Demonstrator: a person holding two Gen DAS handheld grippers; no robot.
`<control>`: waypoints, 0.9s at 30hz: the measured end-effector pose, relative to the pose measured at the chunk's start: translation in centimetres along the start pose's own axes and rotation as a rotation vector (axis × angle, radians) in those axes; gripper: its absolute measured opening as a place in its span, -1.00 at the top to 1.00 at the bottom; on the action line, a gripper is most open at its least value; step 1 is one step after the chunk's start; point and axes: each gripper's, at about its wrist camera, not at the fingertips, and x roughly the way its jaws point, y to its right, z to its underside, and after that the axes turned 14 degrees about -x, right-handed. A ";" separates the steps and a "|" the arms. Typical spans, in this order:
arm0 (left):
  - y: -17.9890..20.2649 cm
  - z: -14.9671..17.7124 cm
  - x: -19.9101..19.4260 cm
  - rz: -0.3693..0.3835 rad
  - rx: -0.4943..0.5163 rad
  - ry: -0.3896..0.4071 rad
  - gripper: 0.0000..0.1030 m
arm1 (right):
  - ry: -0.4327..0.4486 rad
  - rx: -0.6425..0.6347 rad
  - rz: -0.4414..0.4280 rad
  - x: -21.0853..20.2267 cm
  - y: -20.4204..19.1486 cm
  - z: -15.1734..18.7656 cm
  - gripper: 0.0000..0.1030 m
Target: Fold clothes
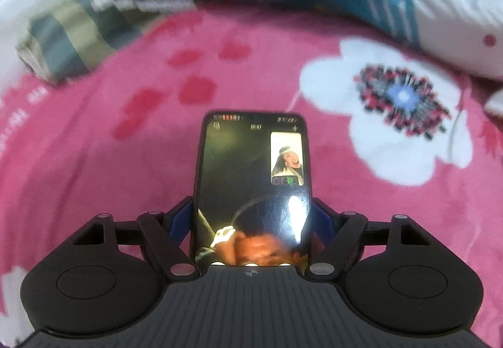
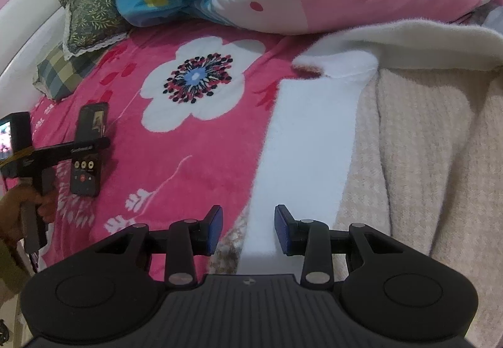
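pink floral blanket [image 2: 195, 159], one phone [image 1: 253, 190] pinched in left tool [image 1: 253, 222], right tool [image 2: 248, 230] spread, one beige sweater [image 2: 424, 159]

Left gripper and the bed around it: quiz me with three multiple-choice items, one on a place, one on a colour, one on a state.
1. Where does the beige knit garment lie in the right wrist view?
A. right side of the bed
B. under the phone
C. on the checked cushion

2. What colour is the blanket around its white flower?
A. green
B. pink
C. grey

3. How does the left gripper stand?
A. open and empty
B. shut on the phone
C. shut on the garment

Answers:
1 A, the knit fills the right of that view.
2 B, pink surrounds the flower.
3 B, the blue pads sit against both phone edges, while the right gripper gapes empty.
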 end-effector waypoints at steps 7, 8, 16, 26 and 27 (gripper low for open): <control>-1.3 0.1 -1.1 0.056 -0.021 0.003 -0.61 | -0.001 0.004 0.009 0.4 -0.8 -0.6 0.25; -1.5 0.0 -1.7 0.060 -0.029 0.011 -0.63 | -0.003 0.008 0.011 0.3 -0.9 -0.6 0.25; -2.3 0.2 -8.7 0.063 -0.073 0.100 -0.82 | 0.010 0.053 0.042 -2.3 -0.6 0.2 0.25; 5.0 6.1 -15.0 0.343 -0.030 -0.082 -0.83 | 0.071 0.074 0.066 -7.1 1.7 3.1 0.25; 5.9 6.9 -15.5 0.378 -0.032 -0.113 -0.83 | 0.088 0.062 0.059 -7.5 2.1 3.4 0.25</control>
